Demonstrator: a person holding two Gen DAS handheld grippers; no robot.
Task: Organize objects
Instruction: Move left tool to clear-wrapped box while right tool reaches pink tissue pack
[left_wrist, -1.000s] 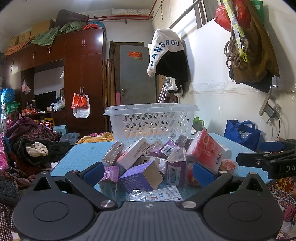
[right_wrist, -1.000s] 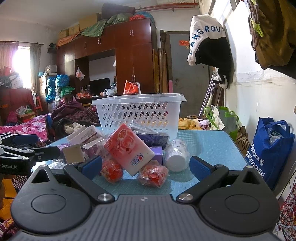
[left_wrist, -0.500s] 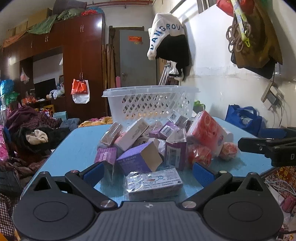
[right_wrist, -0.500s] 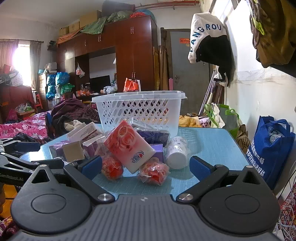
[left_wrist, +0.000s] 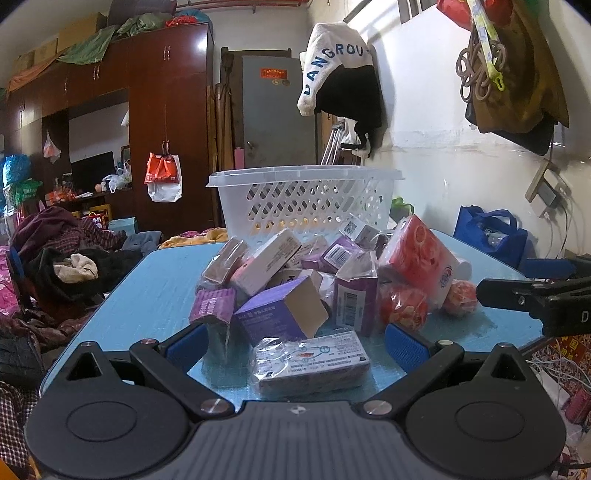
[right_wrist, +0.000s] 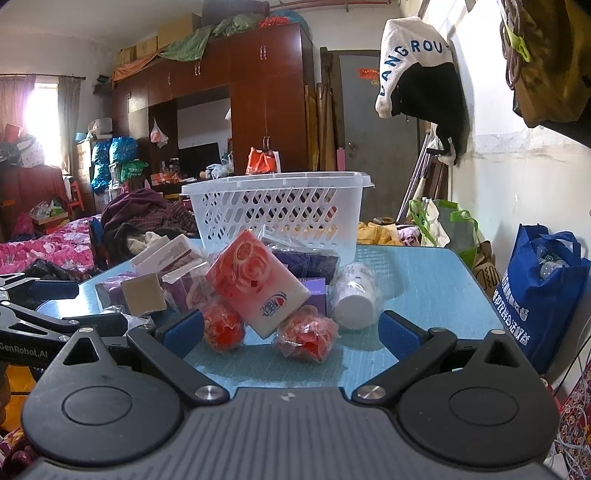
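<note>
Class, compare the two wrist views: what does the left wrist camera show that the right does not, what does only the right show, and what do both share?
Only the left view shows the flat wrapped box lying between the open left tongs. Only the right view shows the window and the white cup on its side near the open right tongs. Both show the basket, the red tissue pack and the blue table.

White perforated plastic basket (left_wrist: 306, 201), glossy film-wrapped packets (left_wrist: 308, 360) — matt cardboard box (left_wrist: 280, 314), smooth blue tabletop (left_wrist: 147, 295).
</note>
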